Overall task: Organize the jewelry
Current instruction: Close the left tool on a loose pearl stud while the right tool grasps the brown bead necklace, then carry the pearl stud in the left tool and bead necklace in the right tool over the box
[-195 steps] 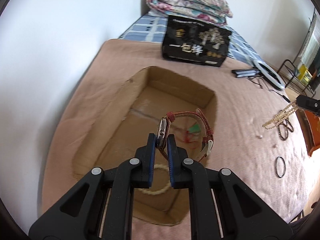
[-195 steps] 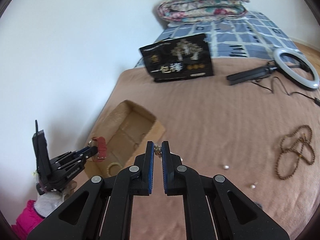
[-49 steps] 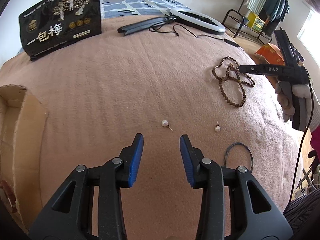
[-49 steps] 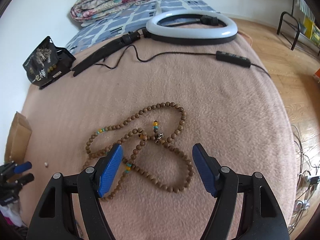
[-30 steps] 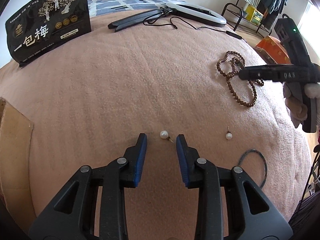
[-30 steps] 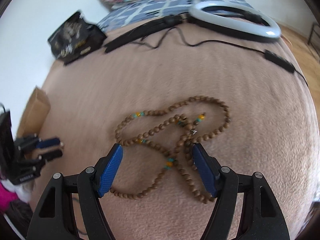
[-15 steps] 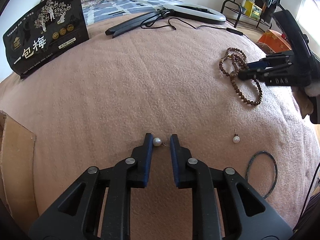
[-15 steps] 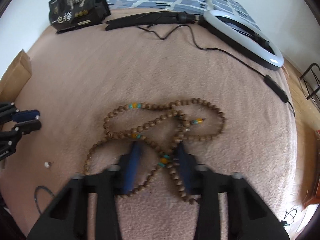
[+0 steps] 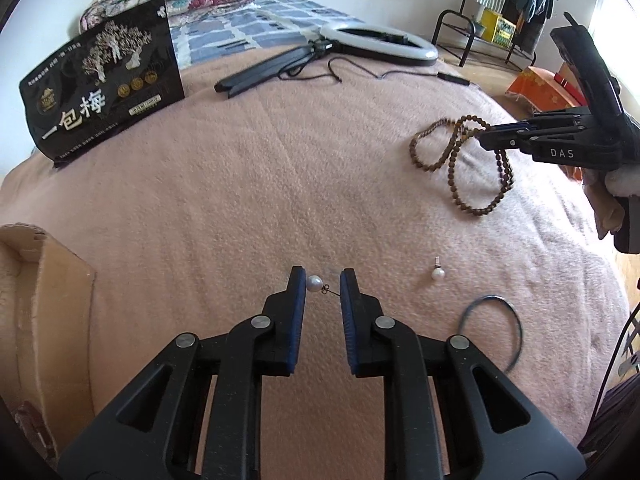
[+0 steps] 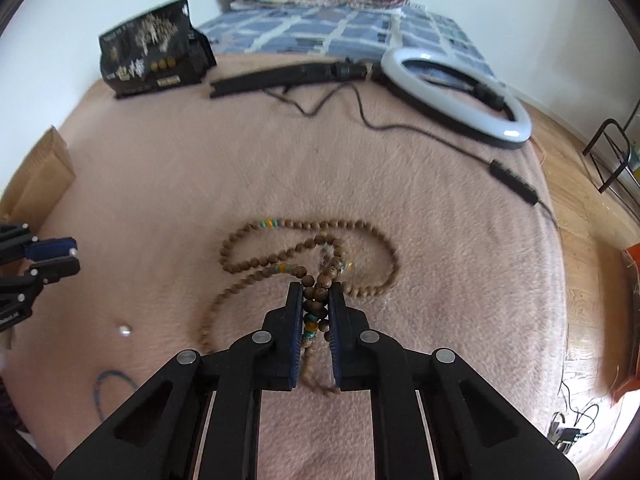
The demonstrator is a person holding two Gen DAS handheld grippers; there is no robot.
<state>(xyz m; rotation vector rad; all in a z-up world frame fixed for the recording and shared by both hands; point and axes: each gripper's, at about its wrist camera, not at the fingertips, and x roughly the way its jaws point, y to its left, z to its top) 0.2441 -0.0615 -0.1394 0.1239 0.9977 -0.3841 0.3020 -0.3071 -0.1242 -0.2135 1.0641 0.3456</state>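
A white pearl earring [image 9: 315, 283] with a thin wire hook sits pinched between the blue pads of my left gripper [image 9: 322, 280], just above the pink blanket [image 9: 280, 184]. In the right wrist view that same gripper [image 10: 74, 258] shows at the left edge, the pearl at its tips. My right gripper [image 10: 316, 292] is shut on a bunch of strands of the brown wooden bead necklace [image 10: 320, 224]. The rest of the necklace [image 9: 454, 176] trails on the blanket below my right gripper [image 9: 482, 138].
A second pearl earring [image 9: 438, 273] and a thin blue band [image 9: 490, 332] lie on the blanket at right. A cardboard box [image 9: 52, 288] stands at left. Farther back are a black printed bag [image 9: 100, 96], a ring light [image 9: 378, 42] with its cable, and folded quilts.
Both grippers have closed: the left on the pearl earring, the right on the bead necklace. Both have then risen a little, and the necklace's held strands have lifted off the blanket.
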